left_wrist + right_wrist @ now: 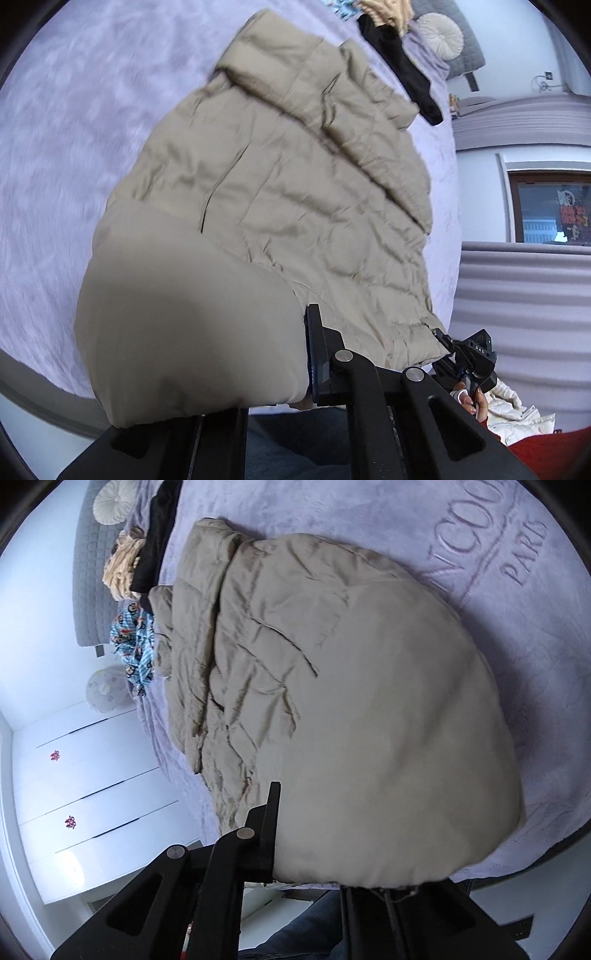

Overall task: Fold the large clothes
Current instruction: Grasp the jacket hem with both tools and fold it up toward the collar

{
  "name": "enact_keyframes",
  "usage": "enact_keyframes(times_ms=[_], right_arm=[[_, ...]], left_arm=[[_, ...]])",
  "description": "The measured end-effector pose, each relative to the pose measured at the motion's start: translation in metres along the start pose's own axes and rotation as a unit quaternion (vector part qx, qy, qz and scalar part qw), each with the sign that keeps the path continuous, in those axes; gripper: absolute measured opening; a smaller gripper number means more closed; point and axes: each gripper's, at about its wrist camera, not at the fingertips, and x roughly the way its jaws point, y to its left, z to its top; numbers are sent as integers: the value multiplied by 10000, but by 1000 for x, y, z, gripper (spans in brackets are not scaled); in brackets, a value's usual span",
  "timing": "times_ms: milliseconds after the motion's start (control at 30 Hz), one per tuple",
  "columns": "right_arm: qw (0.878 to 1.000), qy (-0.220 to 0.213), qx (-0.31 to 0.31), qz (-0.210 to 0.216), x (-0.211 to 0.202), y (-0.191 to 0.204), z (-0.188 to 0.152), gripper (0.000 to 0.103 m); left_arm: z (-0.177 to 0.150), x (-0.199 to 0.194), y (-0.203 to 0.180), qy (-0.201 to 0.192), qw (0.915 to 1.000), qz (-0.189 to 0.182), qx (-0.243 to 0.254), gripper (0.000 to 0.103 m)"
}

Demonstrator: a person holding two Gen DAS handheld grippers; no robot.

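Beige padded jacket (pixel 258 192) lies on the lilac blanket (pixel 74 129), its near hem bunched up between each tool's fingers. Left tongs (pixel 221 350) clamp it at 6 o'clock; right tongs (pixel 351 834) likewise. Black garment (pixel 399 66) at 1 o'clock.

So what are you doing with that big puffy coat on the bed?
A person holds a gripper in each hand, and both are clamped on the near edge of the beige puffer coat, lifting it off the purple blanket. The left gripper and right gripper each have coat bunched between their fingers.
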Motion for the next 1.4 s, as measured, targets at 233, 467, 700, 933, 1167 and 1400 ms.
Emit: enact_keyframes(times_ms=[233, 467, 700, 933, 1167, 1400], right_arm=[[9972, -286, -581, 376, -15, 54, 15, 10], [9851, -555, -1541, 529, -23, 137, 45, 9], [9688, -640, -2336, 528, -9, 208, 92, 9], [9572, -651, -2786, 437, 15, 253, 136, 9], [9586, -649, -2757, 286, 51, 265, 179, 9], [9707, -591, -2328, -90, 114, 242, 237, 9]], left_arm=[[37, -34, -31, -643, 9973, -73, 340, 11], [88, -65, -70, -1415, 9865, -73, 823, 11], [150, -72, -100, -2036, 9730, 71, 1085, 11], [201, -60, -114, -2365, 9638, 226, 1210, 11], [248, -24, -108, -2375, 9637, 448, 1134, 11], [300, 52, -81, -2101, 9696, 843, 931, 11]])
